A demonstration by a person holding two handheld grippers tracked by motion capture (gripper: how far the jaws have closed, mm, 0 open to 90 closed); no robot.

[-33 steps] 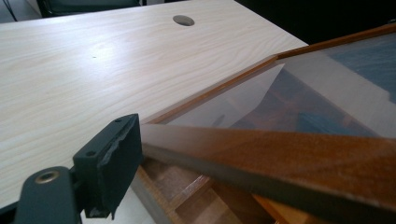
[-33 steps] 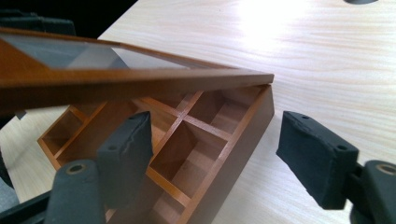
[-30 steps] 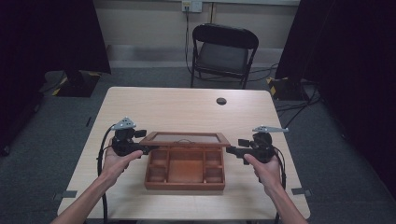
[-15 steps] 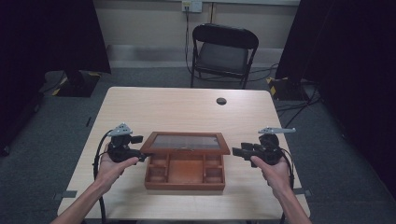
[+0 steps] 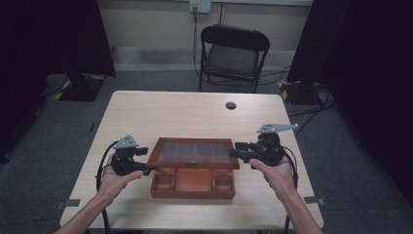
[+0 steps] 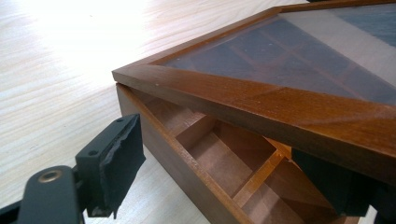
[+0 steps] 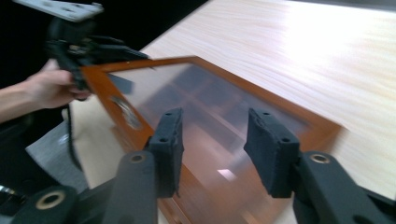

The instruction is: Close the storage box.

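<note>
Table: pale wood, mostly bare. Wooden box sits near front edge, centred; compartments inside, glass-panelled lid raised partway on rear hinge.

Handling, judged: box rigid, fairly heavy; lid frame stiff but pane fragile, smooth, so grip wood frame at side edges, not glass.

Left gripper at lid's left edge, fingers apart, one pad above box wall, other under frame. Right gripper at lid's right edge, pads apart, nothing clamped.

Small dark disc near back edge, well clear. Chair beyond table. Nothing in way.

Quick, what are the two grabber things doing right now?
Left gripper: open, jaws astride the edge of the brown wooden box's glass-paned lid, not clamped.
Right gripper: open, holding nothing, at the lid's edge.
</note>
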